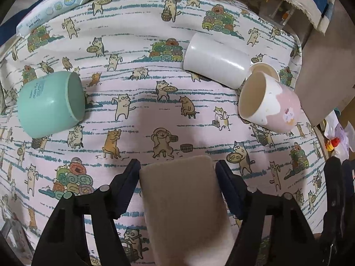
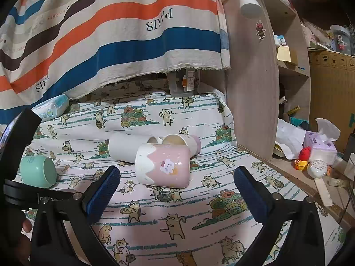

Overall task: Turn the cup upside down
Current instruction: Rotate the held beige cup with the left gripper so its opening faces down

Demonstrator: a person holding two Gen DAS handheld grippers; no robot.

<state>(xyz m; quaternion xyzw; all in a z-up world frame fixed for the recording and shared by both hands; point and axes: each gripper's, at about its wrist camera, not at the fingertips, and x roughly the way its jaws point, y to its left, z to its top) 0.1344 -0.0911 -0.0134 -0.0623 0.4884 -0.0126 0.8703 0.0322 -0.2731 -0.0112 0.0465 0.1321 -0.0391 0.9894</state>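
Taupe and matte, a cup (image 1: pixel 184 201) sits clamped between the left fingers (image 1: pixel 178 190), both dark pads pressed to its sides, its flat end facing forward; whether that end is base or mouth I cannot tell, nor what is inside. Over on the other side the right fingers (image 2: pixel 177 197) are spread wide, gripping nothing, blue ribbed pads hanging above the cat-print cloth (image 2: pixel 168 219) that covers the tabletop. Straight ahead of those open fingers lies a pink and white cup (image 2: pixel 163 166) on its side, a little cartoon figure on its wall; from the left wrist view its mouth faces the camera and the cream interior looks empty. Just behind it, touching or nearly so, a plain white cup (image 2: pixel 127 147) lies on its side too, and a second pink and white cup (image 2: pixel 184 143) is tucked behind both, its mouth open to the right wrist camera with nothing seen inside. Well off to the left a mint green cup (image 1: pixel 50 103) lies tipped over, its inside bare. At the far edge of the cloth rests a pack of baby wipes (image 1: pixel 60 3), and a striped fabric (image 2: pixel 106 33) hangs behind. A wooden shelf unit (image 2: pixel 253 77) stands to the right, with a tissue box (image 2: pixel 319 144) near its foot.
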